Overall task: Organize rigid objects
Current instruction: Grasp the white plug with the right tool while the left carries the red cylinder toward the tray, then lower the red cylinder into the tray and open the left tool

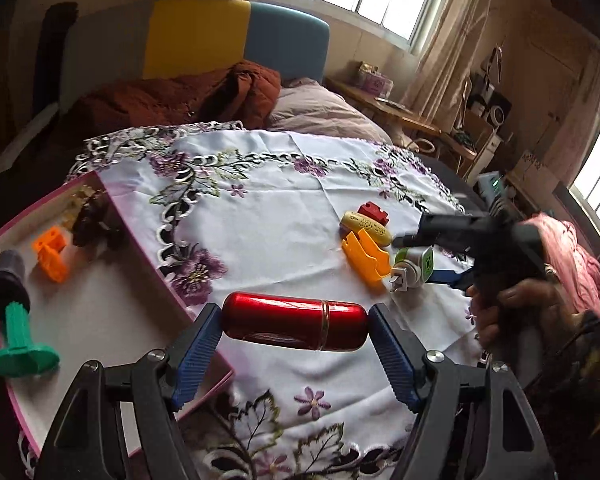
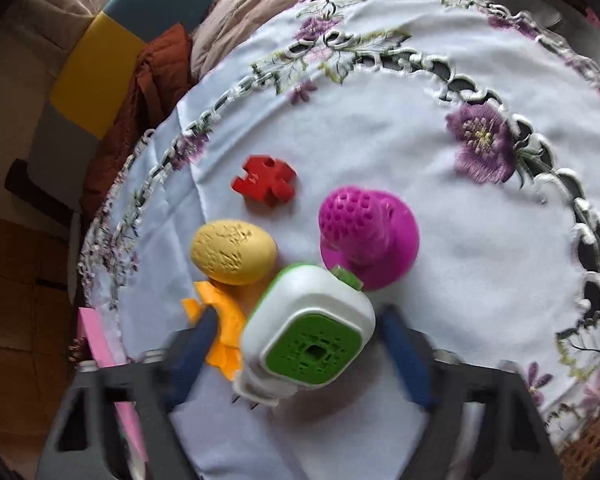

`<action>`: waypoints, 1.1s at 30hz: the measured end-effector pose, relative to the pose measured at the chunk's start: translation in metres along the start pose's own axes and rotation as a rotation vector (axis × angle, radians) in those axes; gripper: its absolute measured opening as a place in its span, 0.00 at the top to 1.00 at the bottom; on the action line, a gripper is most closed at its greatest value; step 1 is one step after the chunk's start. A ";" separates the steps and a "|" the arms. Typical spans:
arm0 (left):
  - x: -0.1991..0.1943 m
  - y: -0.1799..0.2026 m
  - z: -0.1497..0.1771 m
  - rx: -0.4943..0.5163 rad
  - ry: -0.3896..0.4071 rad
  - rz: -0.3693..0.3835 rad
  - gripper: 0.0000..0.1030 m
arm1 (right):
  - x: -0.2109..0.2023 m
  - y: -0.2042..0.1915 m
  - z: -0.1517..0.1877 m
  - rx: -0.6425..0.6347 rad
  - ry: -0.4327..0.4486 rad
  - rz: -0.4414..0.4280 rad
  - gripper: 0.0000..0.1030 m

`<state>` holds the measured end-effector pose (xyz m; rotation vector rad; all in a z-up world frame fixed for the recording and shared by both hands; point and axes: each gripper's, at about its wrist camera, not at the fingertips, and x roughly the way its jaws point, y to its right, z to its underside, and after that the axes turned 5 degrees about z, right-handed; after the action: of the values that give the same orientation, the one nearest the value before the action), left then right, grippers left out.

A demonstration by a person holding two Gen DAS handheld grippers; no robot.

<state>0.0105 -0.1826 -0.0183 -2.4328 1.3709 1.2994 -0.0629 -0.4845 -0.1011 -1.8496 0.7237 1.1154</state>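
Observation:
My left gripper (image 1: pixel 294 316) is shut on a shiny red capsule-shaped case (image 1: pixel 294 326), gripped end to end and hanging beside the pink-rimmed tray (image 1: pixel 100 320). A white and green plug adapter (image 2: pixel 308 332) lies between the blue fingers of my right gripper (image 2: pixel 300 316). The jaws stand open, with a gap showing at the left pad. In the left wrist view that right gripper (image 1: pixel 418 260) reaches in from the right around the adapter (image 1: pixel 414 268). Close by lie a yellow egg (image 2: pixel 234 254), a red puzzle piece (image 2: pixel 265 184), an orange piece (image 2: pixel 224 320) and a magenta perforated piece (image 2: pixel 368 236).
The tray holds orange blocks (image 1: pixel 51 254), a green flanged peg (image 1: pixel 20 344) and a dark object (image 1: pixel 92 220). A white embroidered cloth (image 1: pixel 268 216) covers the table. A bed with a brown quilt (image 1: pixel 188 96) lies beyond. A person's hand (image 1: pixel 516 312) grips the right tool.

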 end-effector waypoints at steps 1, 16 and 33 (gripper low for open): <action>-0.004 -0.002 0.002 -0.007 0.008 -0.001 0.26 | 0.000 -0.001 0.000 -0.015 0.017 0.003 0.37; -0.083 -0.064 0.028 -0.158 0.142 -0.100 0.26 | 0.003 -0.038 0.008 -0.299 0.025 0.149 0.47; -0.102 -0.116 0.057 -0.326 0.137 -0.241 0.26 | 0.034 -0.165 0.083 -1.030 0.008 0.052 0.47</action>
<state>0.0338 -0.0196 -0.0225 -2.8387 0.9065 1.4109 0.0488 -0.3338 -0.0933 -2.6645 0.1645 1.6982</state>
